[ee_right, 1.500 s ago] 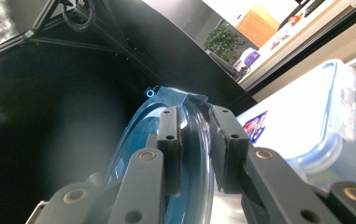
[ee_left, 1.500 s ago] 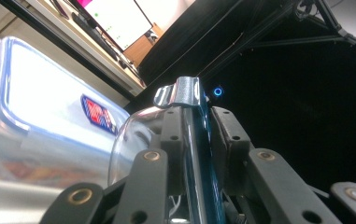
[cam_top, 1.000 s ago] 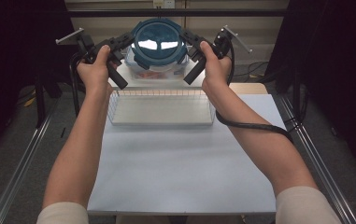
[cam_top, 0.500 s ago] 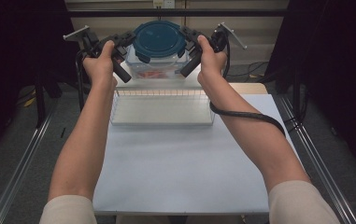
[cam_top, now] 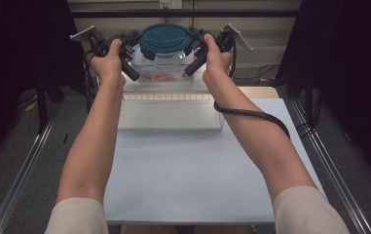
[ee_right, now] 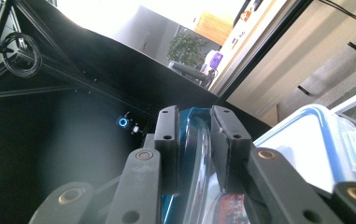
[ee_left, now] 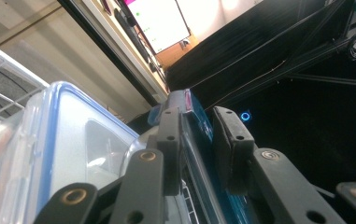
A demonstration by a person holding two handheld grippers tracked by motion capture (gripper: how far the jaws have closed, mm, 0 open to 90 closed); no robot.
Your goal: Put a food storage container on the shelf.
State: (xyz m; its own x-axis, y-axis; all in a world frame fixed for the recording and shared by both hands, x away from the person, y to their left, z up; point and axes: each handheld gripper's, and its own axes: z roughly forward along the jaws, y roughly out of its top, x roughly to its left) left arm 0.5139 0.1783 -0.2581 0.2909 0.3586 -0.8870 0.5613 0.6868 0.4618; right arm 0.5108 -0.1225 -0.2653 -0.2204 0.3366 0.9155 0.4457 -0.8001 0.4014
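**A:** What is hard to see?

**B:** In the high view, the clear container (cam_top: pixel 163 61) sits at the top centre of the frame, and both hands cover its sides. Its lower part is hidden behind the far rim of the wire basket (cam_top: pixel 171 113). Something orange-red lies inside, too blurred to name. In the gripper views the container is cut off by the frame edges, and the background beyond it is dark.

**A:** How does the container look?

**B:** It has a clear body with a round dark teal lid (cam_top: pixel 166 38) on top. It is held up in the air, above and behind the basket, which rests on the white table (cam_top: pixel 197 175).

**A:** And the grippers?

**B:** The left gripper (ee_left: pixel 196 140), in the lower middle of its own view, has its jaws clamped on the lid's edge. The right gripper (ee_right: pixel 194 140) pinches the opposite edge the same way. A second blue-rimmed clear container (ee_right: pixel 306 144) shows at the right of the right gripper view.
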